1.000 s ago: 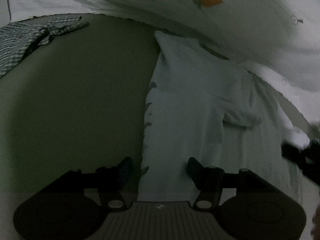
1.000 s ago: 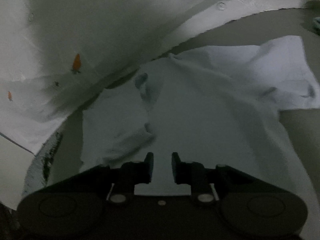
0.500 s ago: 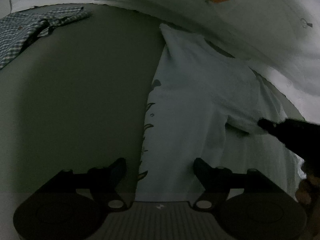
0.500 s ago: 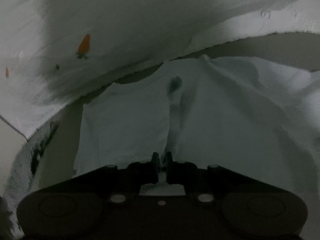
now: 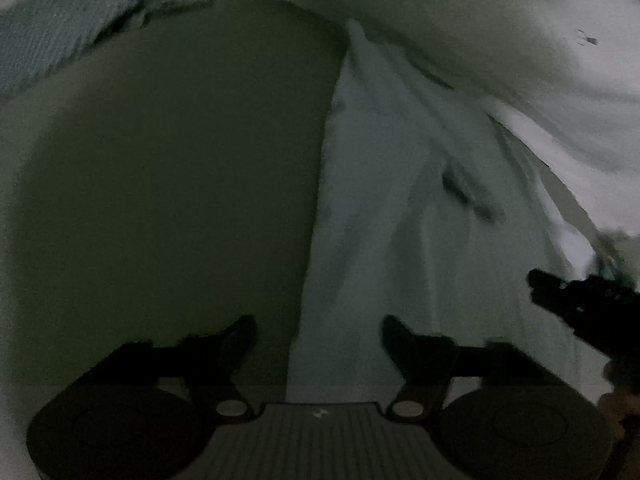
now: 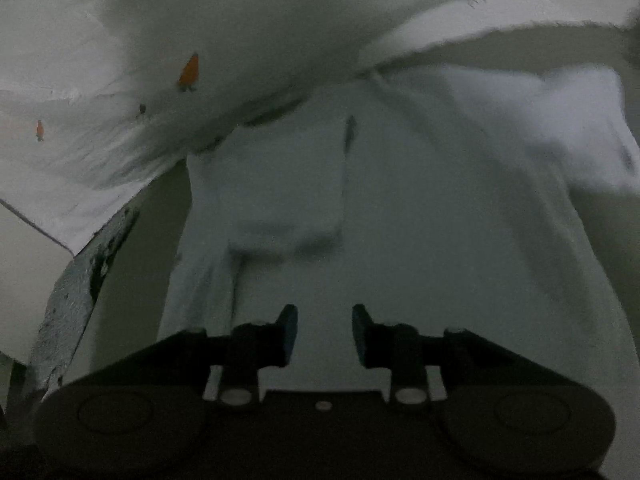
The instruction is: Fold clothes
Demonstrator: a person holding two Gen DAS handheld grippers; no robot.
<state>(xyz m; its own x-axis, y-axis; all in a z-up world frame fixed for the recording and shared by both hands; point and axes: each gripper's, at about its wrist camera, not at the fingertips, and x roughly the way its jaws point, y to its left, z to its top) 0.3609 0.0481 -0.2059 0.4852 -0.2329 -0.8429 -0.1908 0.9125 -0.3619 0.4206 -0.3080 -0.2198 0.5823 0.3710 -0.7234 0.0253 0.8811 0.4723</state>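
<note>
**Both claws open over white T-shirt**

The white T-shirt point(image 5: 400, 208) was laid out flat on the grey bench point(image 5: 180, 180), partly folded. The left claw point(image 5: 318, 338) was spread wide across the shirt's left edge, nothing gripped. The right claw point(image 6: 325, 334) was parted above the fabric, empty. A checked garment point(image 5: 44, 36) was seen well apart, far left.
</note>
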